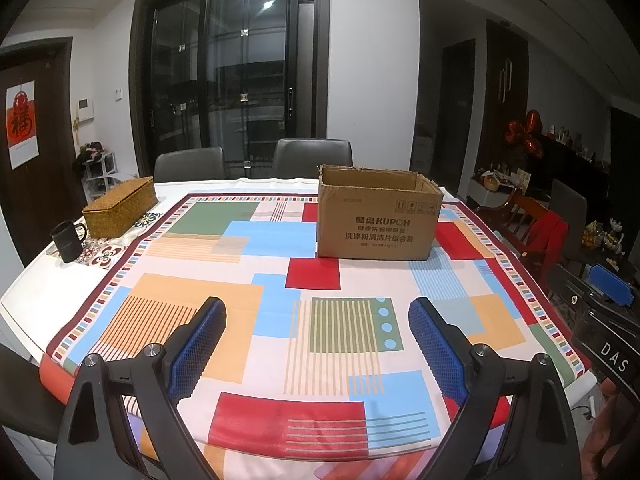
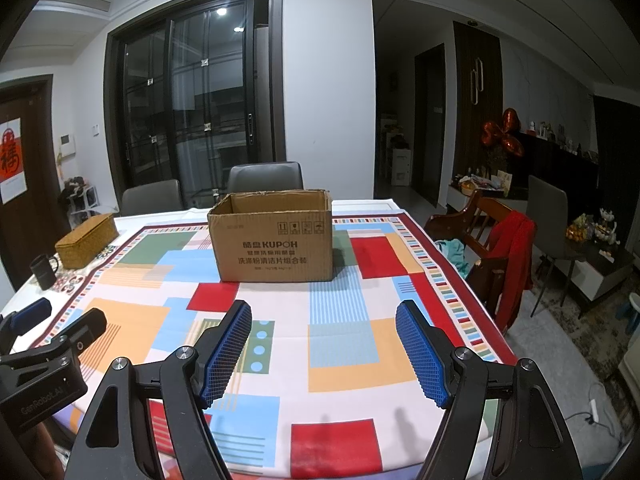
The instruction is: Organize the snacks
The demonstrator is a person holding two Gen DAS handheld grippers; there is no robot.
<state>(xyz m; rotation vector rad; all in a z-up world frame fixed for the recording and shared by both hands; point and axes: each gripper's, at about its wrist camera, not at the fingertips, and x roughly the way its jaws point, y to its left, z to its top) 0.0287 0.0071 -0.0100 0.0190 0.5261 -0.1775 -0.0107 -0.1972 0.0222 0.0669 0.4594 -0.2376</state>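
An open brown cardboard box [image 1: 376, 220] printed "KUPOH" stands on the far half of the table; it also shows in the right wrist view [image 2: 276, 248]. Its inside is hidden from both views. No snacks are visible on the table. My left gripper [image 1: 318, 308] is open and empty, hovering above the near edge of the table, well short of the box. My right gripper [image 2: 324, 312] is open and empty, also over the near edge. The left gripper [image 2: 58, 316] also shows at the left of the right wrist view.
A colourful patterned tablecloth [image 1: 240, 264] covers the table. A woven lidded basket [image 1: 120, 208] and a black mug [image 1: 68, 240] sit at the far left. Grey chairs [image 1: 312, 156] stand behind the table. A wooden chair with a red garment [image 2: 508, 252] stands at the right.
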